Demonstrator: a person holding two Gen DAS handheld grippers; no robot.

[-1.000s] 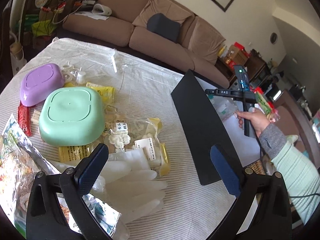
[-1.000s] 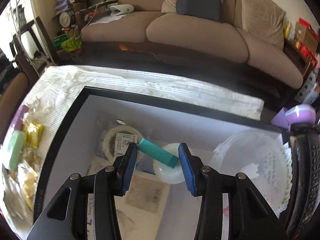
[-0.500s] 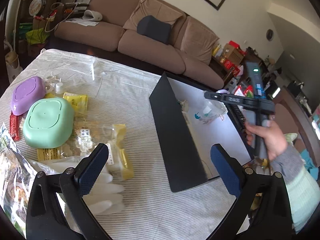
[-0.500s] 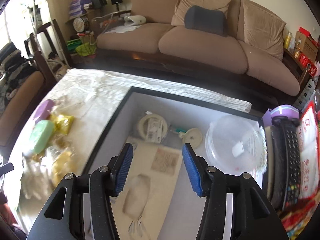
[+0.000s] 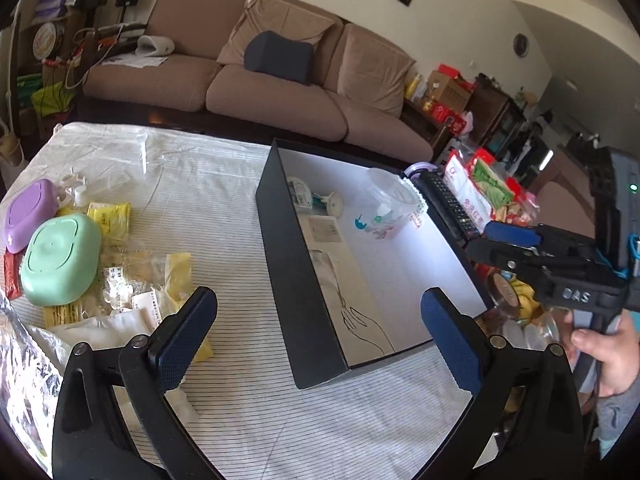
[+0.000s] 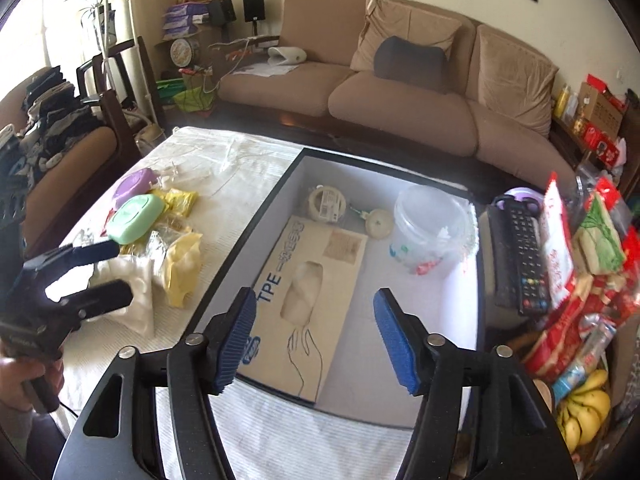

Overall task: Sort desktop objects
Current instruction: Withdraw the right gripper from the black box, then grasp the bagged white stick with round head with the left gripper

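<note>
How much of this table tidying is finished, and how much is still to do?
Done: the black box already holds a tape roll, a glove carton and a clear tub. In hand: nothing; the right gripper and left gripper are both open and empty. Left: the green case, purple case, yellow packets and white gloves.

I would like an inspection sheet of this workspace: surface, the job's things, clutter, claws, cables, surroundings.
Surface: striped tablecloth, wrinkled at the far end.
Job's things: black box holds a glove carton, tape roll and clear tub; green case, purple case and yellow packets lie outside it.
Clutter: remote, snack bags, bananas beside the box.
Claws: left claw open, empty; right claw empty, jaws just opening.
Cables: nothing seen on the table.
Surroundings: brown sofa behind.
</note>
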